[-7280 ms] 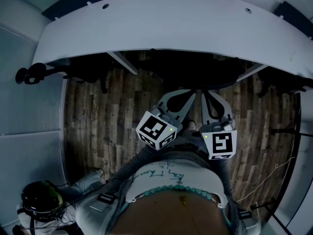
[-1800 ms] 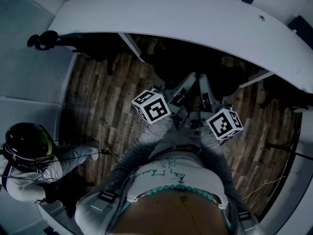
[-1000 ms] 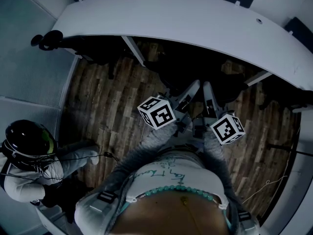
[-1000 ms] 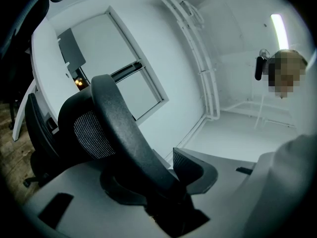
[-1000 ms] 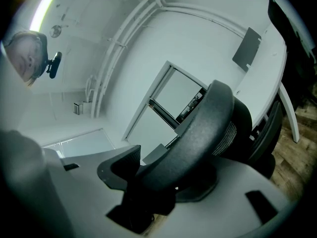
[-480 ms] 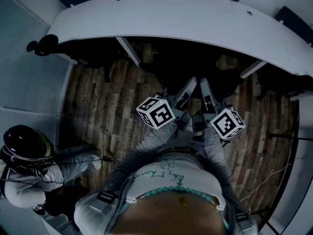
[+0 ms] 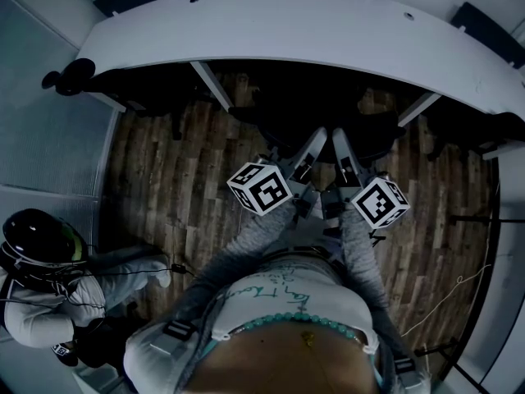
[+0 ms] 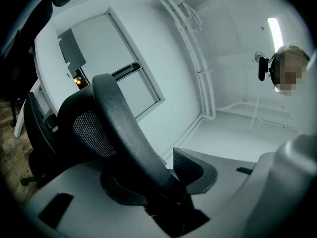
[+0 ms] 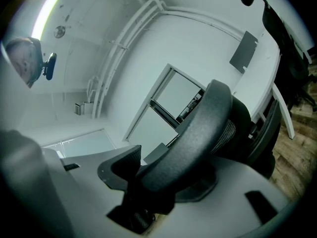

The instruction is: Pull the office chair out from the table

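Note:
The black office chair [image 7: 316, 121] stands at the white curved table [image 7: 287, 31], its seat in shadow under the tabletop. Both grippers reach forward to its backrest. In the left gripper view the backrest's black rim [image 8: 119, 123] runs between the jaws, and my left gripper [image 8: 148, 177] is shut on it. In the right gripper view my right gripper [image 9: 173, 182] is shut on the same rim [image 9: 203, 128]. In the head view the left gripper [image 7: 316, 142] and right gripper [image 7: 338, 142] sit close together on the backrest's top.
More dark chairs stand under the table at the left [image 7: 139, 97] and right [image 7: 472, 130]. White table legs [image 7: 209, 84] flank the held chair. A seated person with a dark helmet [image 7: 37, 240] is at lower left. Cables [image 7: 451, 290] lie on the wooden floor.
Both grippers were off the chair in the oldest frame and have since gripped the backrest. Over the last second they moved slightly toward me with it, the grip unchanged.

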A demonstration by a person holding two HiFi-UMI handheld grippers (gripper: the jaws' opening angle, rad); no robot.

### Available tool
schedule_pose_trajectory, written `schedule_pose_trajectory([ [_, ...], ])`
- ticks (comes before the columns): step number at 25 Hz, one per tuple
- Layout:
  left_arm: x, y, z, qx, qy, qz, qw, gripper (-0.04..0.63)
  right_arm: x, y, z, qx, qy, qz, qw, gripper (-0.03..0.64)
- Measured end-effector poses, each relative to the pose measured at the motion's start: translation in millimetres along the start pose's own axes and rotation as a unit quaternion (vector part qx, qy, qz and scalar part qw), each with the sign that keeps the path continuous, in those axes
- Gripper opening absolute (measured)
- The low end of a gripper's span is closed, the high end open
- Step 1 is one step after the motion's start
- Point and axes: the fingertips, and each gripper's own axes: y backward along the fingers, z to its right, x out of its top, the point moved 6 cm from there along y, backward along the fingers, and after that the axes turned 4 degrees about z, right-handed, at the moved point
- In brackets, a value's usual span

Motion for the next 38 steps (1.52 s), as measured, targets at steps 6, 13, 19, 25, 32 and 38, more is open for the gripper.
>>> schedule_pose_trajectory([
  [6, -0.5, 1.9, 0.8, 0.001, 0.002, -0.004, 1.0000, 0.181, -0.2, 2.0, -1.6, -0.002, -0.002, -0.004, 1.000, 0.202],
  [13, -5.9, 11.5, 8.7, -0.001, 0.002, -0.002, 1.0000, 0.181, -2.9, 15.1, -5.6, -0.003, -0.006, 0.000, 1.000, 0.200],
  [19, -3.0, 15.6, 5.7, -0.002, 0.007, -0.005, 1.0000, 0.179, -5.5, 13.2, -10.3, -0.001, 0.004, -0.001, 1.000, 0.201],
  [25, -8.8, 34.6, 17.9, -0.010, 0.004, 0.001, 0.9999, 0.179, -12.4, 33.0, -20.3, 0.003, 0.004, 0.005, 1.000, 0.199],
  [32, -22.3, 65.4, 36.6, -0.024, 0.004, 0.002, 0.9997, 0.179, -22.7, 67.8, -34.4, 0.006, 0.015, 0.007, 1.000, 0.199],
  [38, -23.4, 69.2, 41.6, -0.027, 0.009, 0.000, 0.9996, 0.179, -22.5, 73.2, -38.6, 0.005, 0.010, 0.012, 1.000, 0.199],
])
